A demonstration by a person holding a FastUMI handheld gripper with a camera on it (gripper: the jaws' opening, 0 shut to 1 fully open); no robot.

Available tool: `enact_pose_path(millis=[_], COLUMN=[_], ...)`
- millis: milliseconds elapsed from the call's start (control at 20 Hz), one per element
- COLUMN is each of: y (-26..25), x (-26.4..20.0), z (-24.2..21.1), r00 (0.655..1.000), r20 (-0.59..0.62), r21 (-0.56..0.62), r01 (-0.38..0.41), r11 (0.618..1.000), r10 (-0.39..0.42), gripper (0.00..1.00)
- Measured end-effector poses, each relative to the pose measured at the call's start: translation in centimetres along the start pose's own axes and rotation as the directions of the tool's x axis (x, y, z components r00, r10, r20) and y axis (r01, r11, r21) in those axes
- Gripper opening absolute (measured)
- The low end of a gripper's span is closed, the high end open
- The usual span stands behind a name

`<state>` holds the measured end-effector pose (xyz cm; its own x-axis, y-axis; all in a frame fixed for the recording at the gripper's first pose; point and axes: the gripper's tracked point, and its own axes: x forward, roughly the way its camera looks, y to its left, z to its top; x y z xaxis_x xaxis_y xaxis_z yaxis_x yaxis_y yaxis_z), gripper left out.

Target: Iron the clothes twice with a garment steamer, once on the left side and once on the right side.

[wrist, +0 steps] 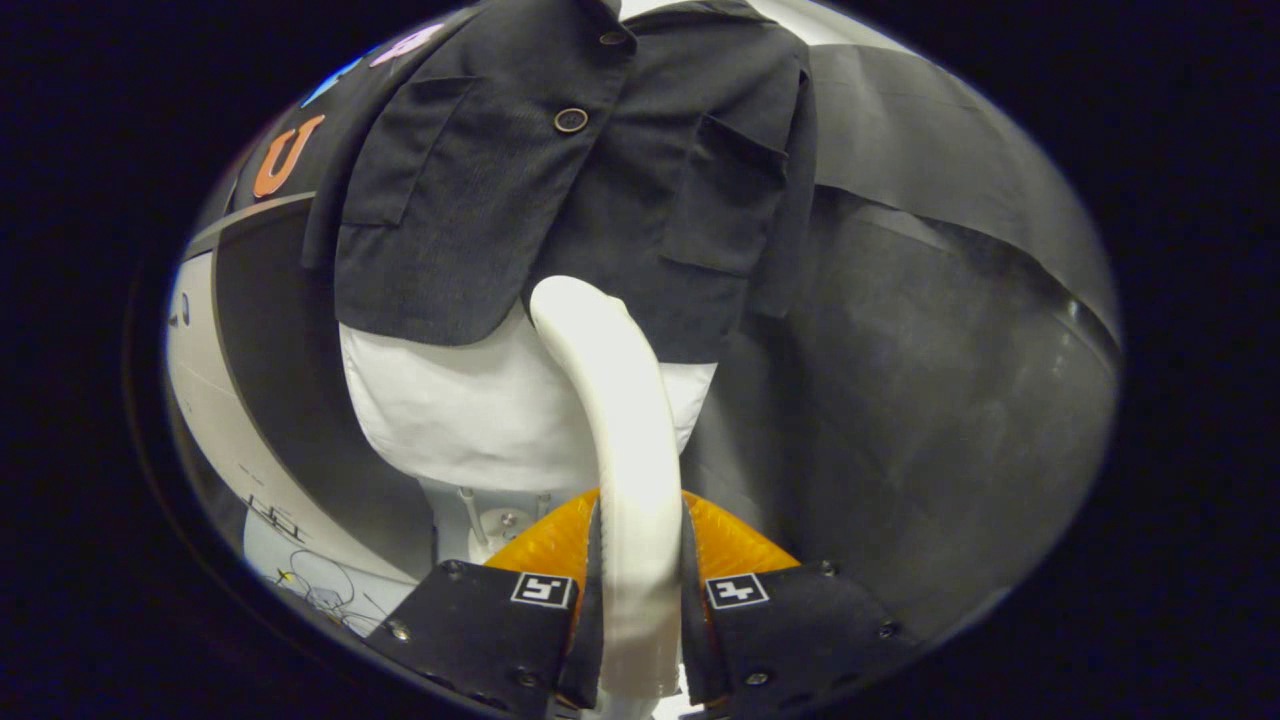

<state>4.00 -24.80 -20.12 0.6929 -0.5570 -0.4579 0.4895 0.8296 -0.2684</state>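
Observation:
A dark jacket (560, 170) with a round button (571, 120) and two patch pockets hangs on a white mannequin torso (470, 410) just ahead of me. My gripper (640, 560) is shut on the white garment steamer (620, 400), both fingers pressing its handle. The steamer curves up and forward from between the fingers. Its rounded head reaches the jacket's lower hem near the front opening; whether it touches the cloth I cannot tell.
The mannequin stands on a white post and base (480, 520). Black cloth wall (950, 330) hangs behind and to the right. At the lower left is a white surface (300, 570) with thin wires lying on it.

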Motion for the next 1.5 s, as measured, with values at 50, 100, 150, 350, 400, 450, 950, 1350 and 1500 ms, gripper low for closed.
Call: enact_pose_path(millis=[50, 100, 150, 350, 400, 450, 950, 1350, 1500], y=[-0.1, -0.1, -0.1, 0.1, 0.2, 0.4, 4.8, 3.9, 3.6], x=[-0.4, -1.0, -1.8, -6.5, -7.8, -9.1, -23.8, -36.4, -39.7], z=[0.0, 0.2, 0.1, -0.1, -0.2, -0.3, -1.4, 3.0, 3.9], r00=[1.0, 1.0, 1.0, 0.997, 0.997, 0.996, 0.991, 0.953, 0.93], r20=[0.004, 0.01, 0.018, 0.041, 0.045, 0.051, 0.113, 0.303, 0.365], r21=[0.003, 0.009, 0.022, 0.089, 0.104, 0.115, 0.167, 0.198, 0.196], r01=[0.003, 0.009, 0.015, 0.055, 0.065, 0.073, 0.047, -0.072, -0.119], r11=[1.0, 1.0, 1.0, 0.995, 0.992, 0.991, 0.985, 0.977, 0.973], r10=[-0.003, -0.009, -0.015, -0.058, -0.07, -0.079, -0.066, 0.008, 0.04], gripper=[0.35, 0.35, 0.35, 0.35, 0.35, 0.35, 0.35, 0.35, 0.35])
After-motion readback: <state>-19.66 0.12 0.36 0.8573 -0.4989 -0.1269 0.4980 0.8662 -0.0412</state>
